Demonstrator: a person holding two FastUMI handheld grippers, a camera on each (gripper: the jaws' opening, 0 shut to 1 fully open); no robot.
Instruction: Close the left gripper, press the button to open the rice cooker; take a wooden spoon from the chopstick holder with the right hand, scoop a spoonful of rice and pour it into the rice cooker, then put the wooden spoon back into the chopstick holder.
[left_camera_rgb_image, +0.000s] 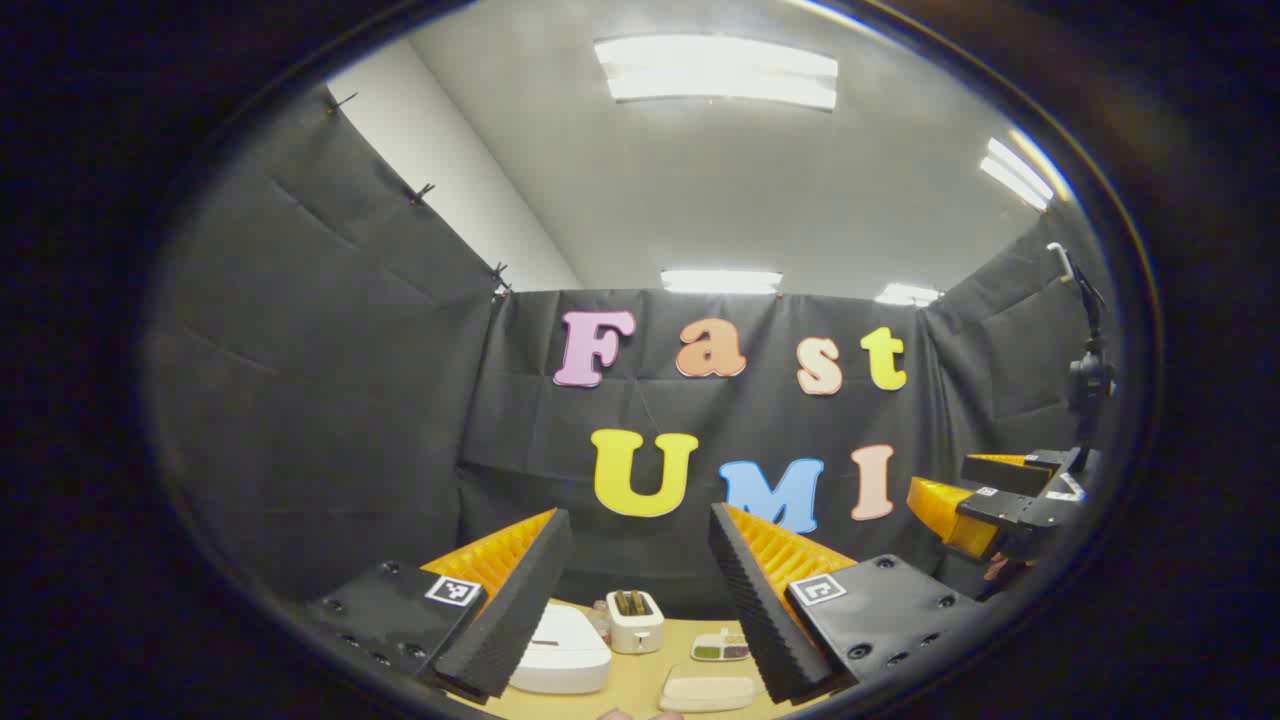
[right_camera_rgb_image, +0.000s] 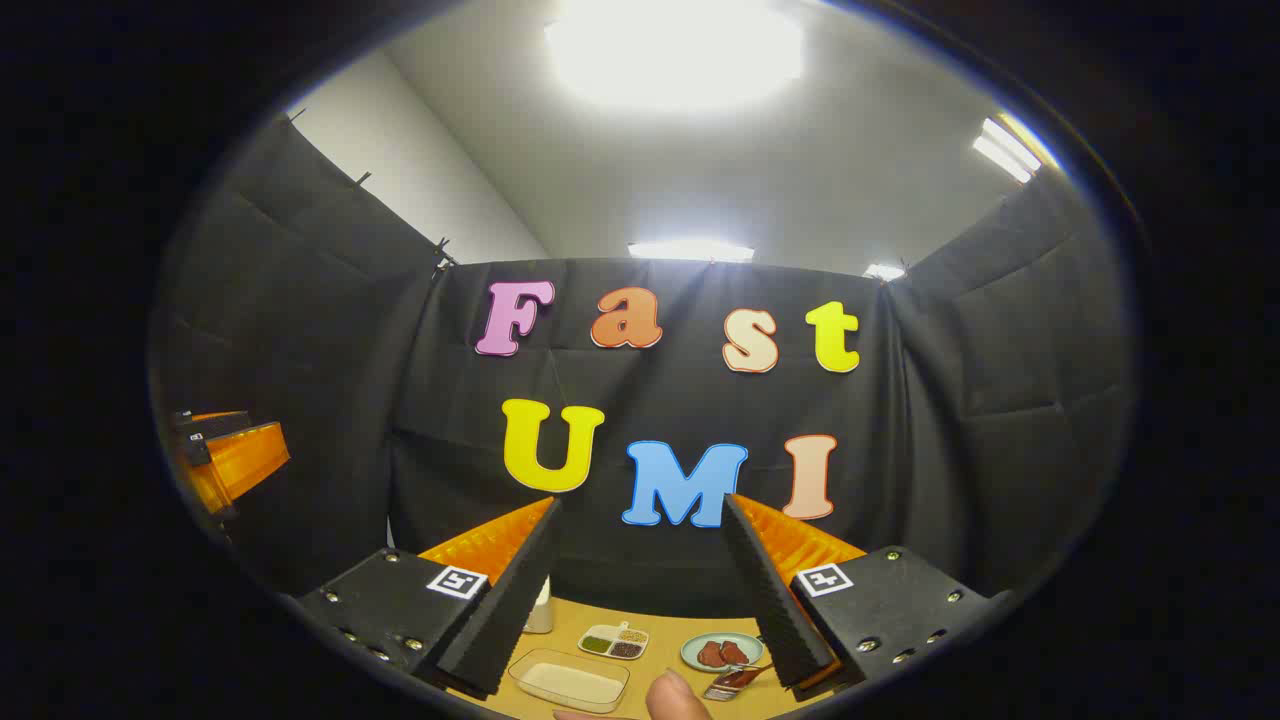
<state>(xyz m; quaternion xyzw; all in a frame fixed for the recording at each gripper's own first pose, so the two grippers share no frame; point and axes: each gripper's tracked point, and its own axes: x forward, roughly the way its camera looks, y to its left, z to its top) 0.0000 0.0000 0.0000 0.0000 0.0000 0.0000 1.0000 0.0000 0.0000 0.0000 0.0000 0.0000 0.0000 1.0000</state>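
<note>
left gripper view: left gripper (left_camera_rgb_image: 640, 590) is held high w/ jaws spread wide and nothing between them; below, on the table (left_camera_rgb_image: 640, 685), the white rice cooker (left_camera_rgb_image: 562, 650) sits near-left w/ lid down, partly behind the left finger; a toaster (left_camera_rgb_image: 635, 620) stands just right of it and farther back, a small divided dish (left_camera_rgb_image: 722, 647) right again, a shallow tray of rice (left_camera_rgb_image: 708, 690) near; the other gripper (left_camera_rgb_image: 985, 505) hangs at far right, well apart; step in hand looks like the first one: shut the jaws fully before dropping, then come down on the cooker's button w/ the closed tips, straight and slow so they don't skid off the lid.

right gripper view: right gripper (right_camera_rgb_image: 640, 585) also gapes open, empty; rice tray (right_camera_rgb_image: 570, 680) near-left below it, divided dish (right_camera_rgb_image: 614, 641) behind, plate (right_camera_rgb_image: 722, 652) w/ dark pieces to the right; chopstick holder and wooden spoon can't be made out; best kept parked till the lid is up.
</note>
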